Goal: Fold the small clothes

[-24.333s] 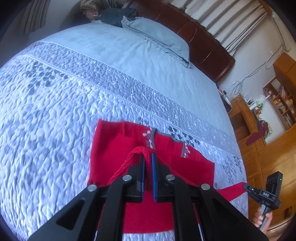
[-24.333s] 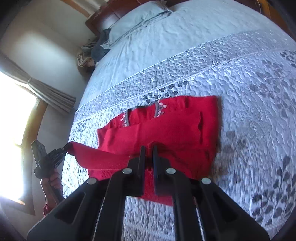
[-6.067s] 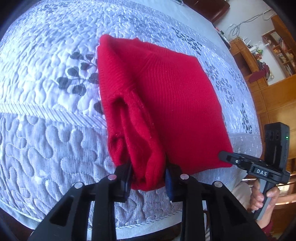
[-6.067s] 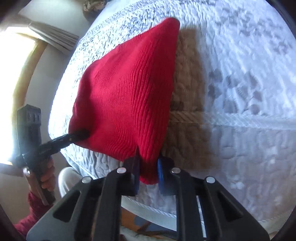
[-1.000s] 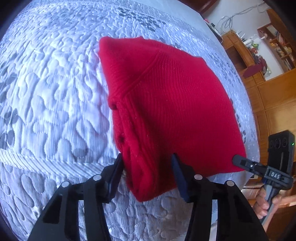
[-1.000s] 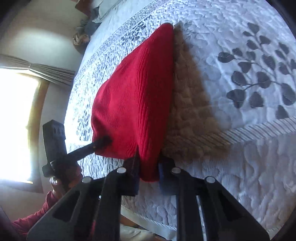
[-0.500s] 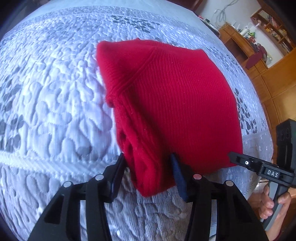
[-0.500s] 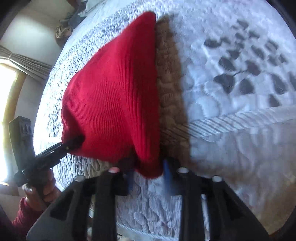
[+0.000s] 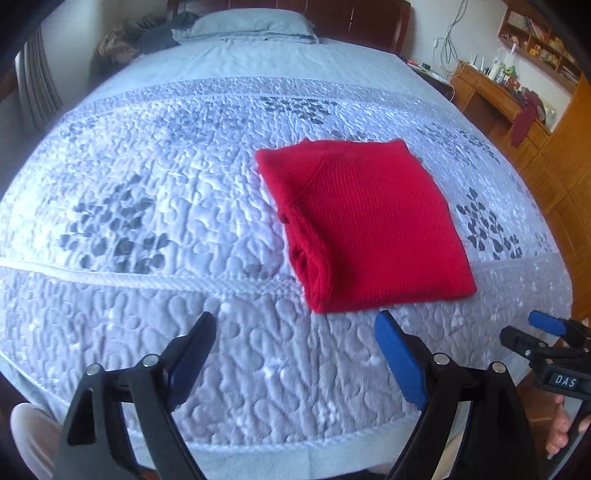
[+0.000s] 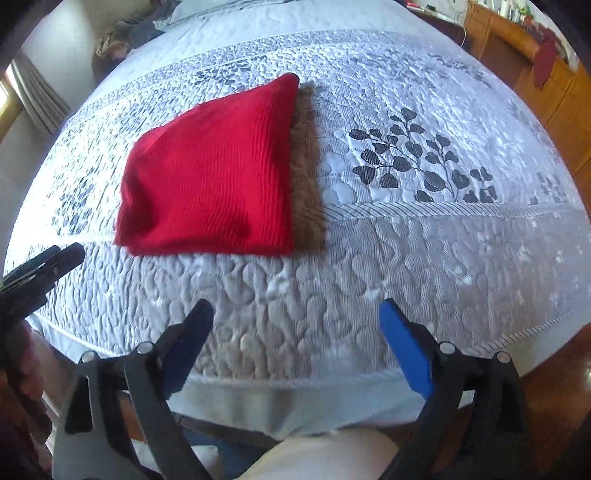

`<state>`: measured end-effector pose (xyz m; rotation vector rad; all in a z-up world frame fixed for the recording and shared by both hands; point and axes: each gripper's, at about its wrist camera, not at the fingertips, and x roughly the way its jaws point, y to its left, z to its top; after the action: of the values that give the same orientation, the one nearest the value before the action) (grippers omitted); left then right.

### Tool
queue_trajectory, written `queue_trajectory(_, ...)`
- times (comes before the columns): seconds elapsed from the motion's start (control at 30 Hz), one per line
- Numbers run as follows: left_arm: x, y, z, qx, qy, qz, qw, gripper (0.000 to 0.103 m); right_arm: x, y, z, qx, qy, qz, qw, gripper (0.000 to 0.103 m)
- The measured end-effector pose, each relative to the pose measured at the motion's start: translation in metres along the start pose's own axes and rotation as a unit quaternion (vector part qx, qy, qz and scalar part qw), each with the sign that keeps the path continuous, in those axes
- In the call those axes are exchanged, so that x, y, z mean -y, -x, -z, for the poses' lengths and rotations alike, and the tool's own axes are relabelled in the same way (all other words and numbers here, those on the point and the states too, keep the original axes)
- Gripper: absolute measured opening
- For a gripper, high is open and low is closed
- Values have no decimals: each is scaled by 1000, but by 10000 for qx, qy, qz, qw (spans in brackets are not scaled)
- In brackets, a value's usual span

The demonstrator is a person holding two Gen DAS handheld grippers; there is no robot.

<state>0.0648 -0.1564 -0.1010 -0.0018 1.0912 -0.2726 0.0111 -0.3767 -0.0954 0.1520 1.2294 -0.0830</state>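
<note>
Opening, both empty: left gripper [image 9: 295,332], right gripper [image 10: 295,317]; folded jumper [image 9: 365,225] on quilt [image 9: 147,184] ahead of both; left view alone shows pillow [image 9: 251,24], headboard [image 9: 369,22], shelf [image 9: 535,33].

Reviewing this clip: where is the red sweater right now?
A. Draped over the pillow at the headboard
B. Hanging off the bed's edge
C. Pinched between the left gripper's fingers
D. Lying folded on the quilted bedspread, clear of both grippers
D. The red sweater lies as a folded rectangle on the quilted bedspread, while the left gripper and right gripper are opening with nothing between their jaws, apart from it.
</note>
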Motion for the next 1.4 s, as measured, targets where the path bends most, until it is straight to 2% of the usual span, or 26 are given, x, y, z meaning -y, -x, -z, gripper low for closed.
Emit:
queue_trajectory(0.3,-1,40,18,88,-182,-332,9992,90,-9,36,5,203,-90,-27,9997,92)
queue_trajectory(0.7,17,76,19,438,-425,-397,9973,90,-16,57,15,356,-123,-43,9993,93)
queue_trajectory(1.4,21,70,24,336,-520,-600,9963,90,-23,56,12,365,-72,-42,9993,94)
